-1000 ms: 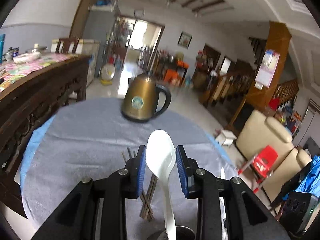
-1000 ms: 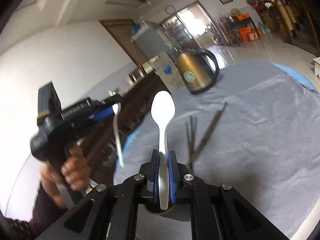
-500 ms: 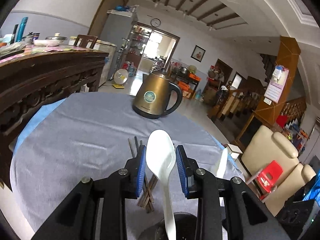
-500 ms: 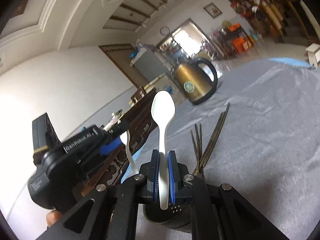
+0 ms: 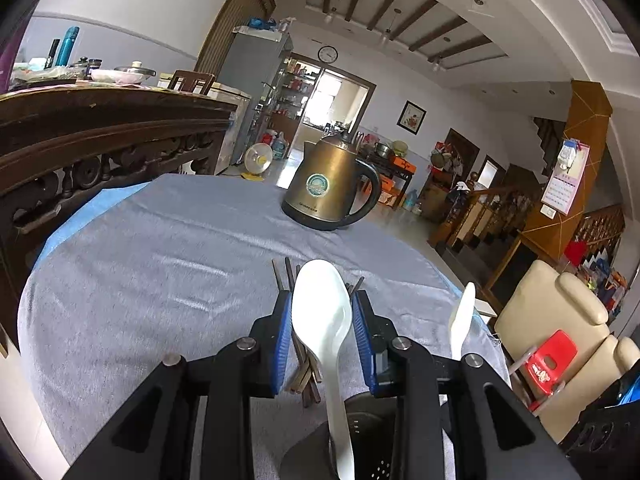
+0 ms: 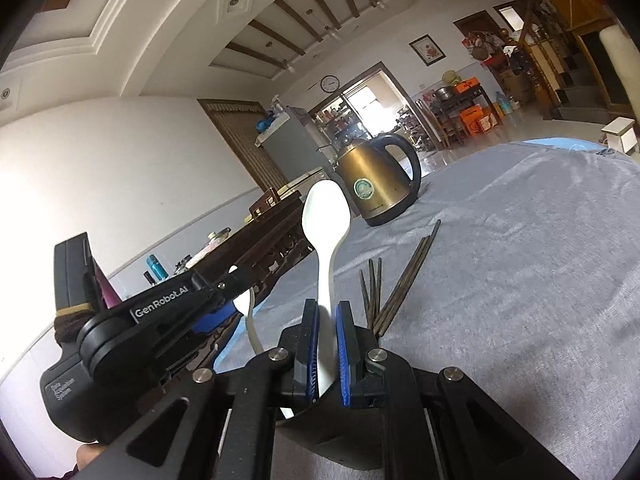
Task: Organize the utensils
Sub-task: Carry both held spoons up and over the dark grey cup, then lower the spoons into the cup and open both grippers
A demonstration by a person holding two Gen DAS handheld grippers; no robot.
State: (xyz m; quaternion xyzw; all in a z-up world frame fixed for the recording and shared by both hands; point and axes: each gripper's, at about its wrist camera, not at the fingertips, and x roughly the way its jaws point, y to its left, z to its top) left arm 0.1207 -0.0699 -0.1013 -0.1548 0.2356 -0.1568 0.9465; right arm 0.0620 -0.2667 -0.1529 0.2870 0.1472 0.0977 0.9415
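A round table [image 5: 132, 264] covered in a grey cloth fills the lower half of both views, with a strip of blue under-cloth showing at its left edge in the left wrist view. Around it lies a lived-in room: a carved dark wooden sideboard [image 5: 100, 140] at the left, a grey fridge [image 5: 256, 68] and a wall clock [image 5: 327, 54] near the top centre, a beamed ceiling, a stairway and a cream armchair [image 5: 560, 320] with a red stool [image 5: 550, 360] at the right.

One bronze electric kettle [image 5: 330, 186] stands on the far side of the cloth. There are two white plastic spoons. The left gripper [image 5: 322, 338] has one spoon [image 5: 322, 320] between its blue pads; the pads stand just beside the bowl's edges, its handle running down into a black perforated holder [image 5: 368, 440] at the bottom centre. The right gripper [image 6: 327, 350] is clamped on the second spoon [image 6: 326, 216] by its handle, bowl upright, above the same holder [image 6: 340, 436]. A loose bundle of dark chopsticks [image 6: 394, 280], at least five, lies on the cloth just beyond the grippers.

Compared with a second ago, both cameras have tilted upward, showing more ceiling, and the left gripper has come lower and nearer to the right one, its spoon now reaching into the holder.
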